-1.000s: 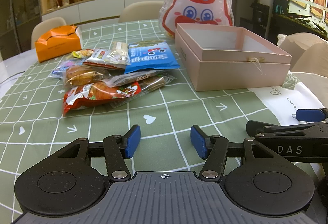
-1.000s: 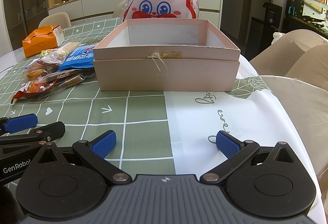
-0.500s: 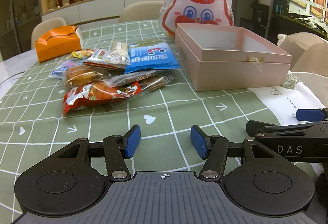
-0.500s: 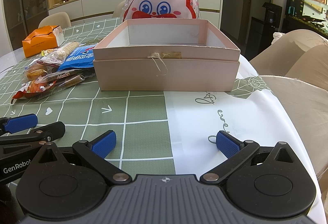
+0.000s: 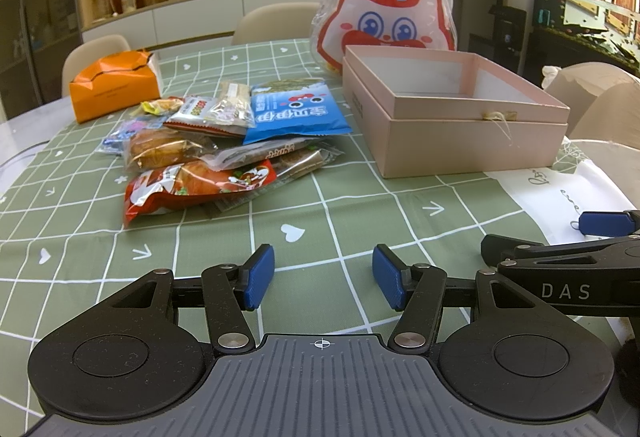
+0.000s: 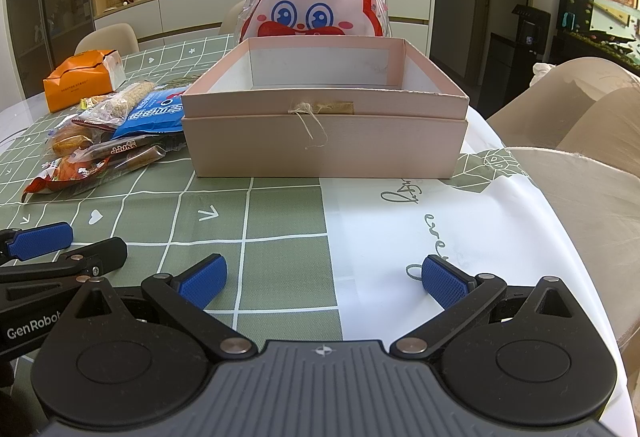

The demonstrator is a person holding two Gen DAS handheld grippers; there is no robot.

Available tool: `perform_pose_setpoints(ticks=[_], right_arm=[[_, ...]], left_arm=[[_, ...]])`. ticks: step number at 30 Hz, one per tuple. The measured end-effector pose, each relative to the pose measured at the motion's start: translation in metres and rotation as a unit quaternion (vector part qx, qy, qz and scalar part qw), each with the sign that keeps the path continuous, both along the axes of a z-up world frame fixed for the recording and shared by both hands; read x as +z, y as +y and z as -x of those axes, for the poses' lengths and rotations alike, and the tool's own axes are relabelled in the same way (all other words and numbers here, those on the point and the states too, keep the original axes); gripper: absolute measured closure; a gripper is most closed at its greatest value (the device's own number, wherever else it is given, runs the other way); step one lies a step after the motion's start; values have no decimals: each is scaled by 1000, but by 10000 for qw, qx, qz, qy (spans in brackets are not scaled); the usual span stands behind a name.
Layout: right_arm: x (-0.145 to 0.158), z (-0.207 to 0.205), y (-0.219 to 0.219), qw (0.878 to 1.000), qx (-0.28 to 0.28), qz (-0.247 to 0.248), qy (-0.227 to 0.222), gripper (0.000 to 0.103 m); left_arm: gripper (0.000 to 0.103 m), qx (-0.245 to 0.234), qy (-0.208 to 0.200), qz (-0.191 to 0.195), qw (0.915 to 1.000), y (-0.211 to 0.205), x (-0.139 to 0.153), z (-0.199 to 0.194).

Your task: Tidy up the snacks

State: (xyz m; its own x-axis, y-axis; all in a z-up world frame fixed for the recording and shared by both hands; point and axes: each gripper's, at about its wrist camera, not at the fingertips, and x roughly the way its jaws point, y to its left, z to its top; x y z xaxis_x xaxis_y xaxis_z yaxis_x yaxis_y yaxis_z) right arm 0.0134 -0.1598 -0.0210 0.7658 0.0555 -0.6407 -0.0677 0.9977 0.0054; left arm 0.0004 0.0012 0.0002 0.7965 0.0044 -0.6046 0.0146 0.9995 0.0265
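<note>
**Snacks piled, box waiting, nothing gripped**

Snack packets (image 5: 224, 149) lie in a loose overlapping heap on the green checked desk (image 5: 360, 213), just left of an open pink box (image 5: 452, 125). On top of the heap sits a blue packet (image 5: 296, 113), its edge near the box's left wall; a red packet (image 5: 192, 189) forms the near edge, closest to the left gripper (image 5: 323, 277). That makes the red packet the likely first pick, since nothing rests on most of it.

The box stands lidless and, as far as its visible inside walls show, holds nothing, so it reads as the destination for the packets. Its floor is hidden behind the front wall in both views.

Both grippers hover low over the near desk, well apart from heap and box. The left gripper's blue pads stand apart with only tablecloth between them. The right gripper (image 6: 323, 279) is spread wider, also holding nothing, and faces the box front squarely.

An orange carton (image 5: 114, 87) sits beyond the heap, and a rabbit-faced bag (image 6: 318, 3) stands upright right behind the box.
</note>
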Motion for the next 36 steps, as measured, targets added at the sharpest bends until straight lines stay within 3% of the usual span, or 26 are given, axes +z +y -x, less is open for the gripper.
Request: perform_pose_setpoints(ticks=[10,14,17,21,24,26,28,32,34,36], right_arm=[[0,-1,0,10000,49,1,1,0],[-1,-4,-3,9998,174,13,87,0],[6,-17,-5,9983,422,40,394,0],[11,-28,-3,9952,582,104,786,0],[14,-41,2,9922,645,158,1056,0],[18,-54,10,9862,863,228,1398,1],[25,-60,25,9799,1191,286,1573,16],[57,-50,64,9778,1687,255,1214,16],[74,-51,84,9779,1802,100,1058,16],[87,-58,100,9787,1774,-10,1031,16]], left_arm=[[41,9,0,20,10000,-1,0,-2],[44,63,109,319,9994,6,5,-2],[44,131,169,848,9962,23,19,-6],[44,212,-174,859,9959,65,56,-21],[45,644,-302,880,9936,117,80,-51],[45,857,-64,1161,9895,161,89,-84],[45,867,203,1321,9872,195,94,-120],[45,426,319,1214,9912,228,95,-198],[45,275,532,950,9937,231,81,-240],[45,320,787,938,9920,234,61,-270]])
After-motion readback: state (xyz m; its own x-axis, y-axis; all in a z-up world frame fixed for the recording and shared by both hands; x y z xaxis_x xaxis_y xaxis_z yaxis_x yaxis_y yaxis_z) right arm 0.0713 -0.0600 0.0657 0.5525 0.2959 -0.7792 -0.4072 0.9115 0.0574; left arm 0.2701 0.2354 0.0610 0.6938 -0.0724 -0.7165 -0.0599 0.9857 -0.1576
